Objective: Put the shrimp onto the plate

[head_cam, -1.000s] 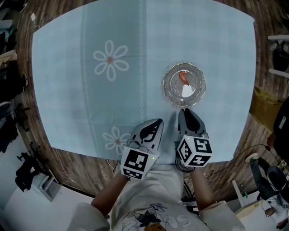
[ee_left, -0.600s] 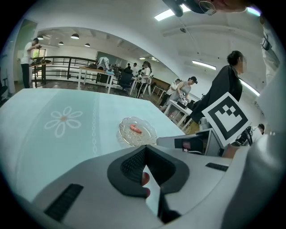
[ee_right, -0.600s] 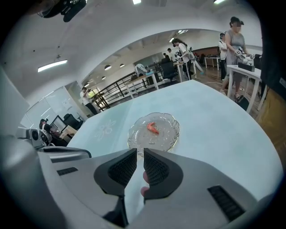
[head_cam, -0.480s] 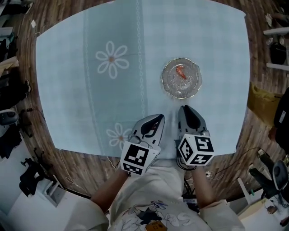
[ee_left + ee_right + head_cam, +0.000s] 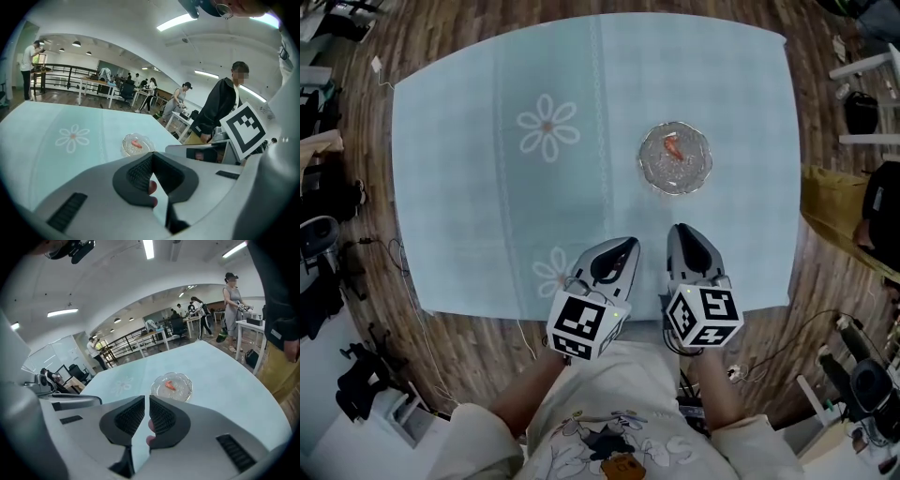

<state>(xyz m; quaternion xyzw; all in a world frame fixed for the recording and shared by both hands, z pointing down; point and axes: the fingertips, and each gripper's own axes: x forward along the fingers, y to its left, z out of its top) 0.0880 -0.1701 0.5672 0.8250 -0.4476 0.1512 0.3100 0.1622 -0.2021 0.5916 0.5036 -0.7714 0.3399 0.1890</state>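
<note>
A small orange shrimp [image 5: 672, 147] lies on the clear glass plate [image 5: 694, 173], right of centre on the pale blue tablecloth [image 5: 487, 216]. Both grippers hover side by side over the table's near edge, well short of the plate. My left gripper [image 5: 627, 245] is shut and holds nothing. My right gripper [image 5: 682, 230] is also shut and holds nothing. In the left gripper view the shrimp [image 5: 136, 144] and plate [image 5: 125, 149] lie ahead of the left gripper [image 5: 151, 157]. In the right gripper view the shrimp [image 5: 170, 385] and plate [image 5: 185, 392] sit just beyond the right gripper [image 5: 148, 399].
White flower prints [image 5: 547, 128] mark the cloth. Wooden floor with cables [image 5: 394, 262] surrounds the table. A person in a black jacket [image 5: 220, 105] stands at the table's right side. Other people and desks [image 5: 154, 336] fill the room behind.
The head view has pulled back, so the table and plate look smaller and higher in the picture. The shrimp stays on the plate. Both grippers keep their place at the near edge.
</note>
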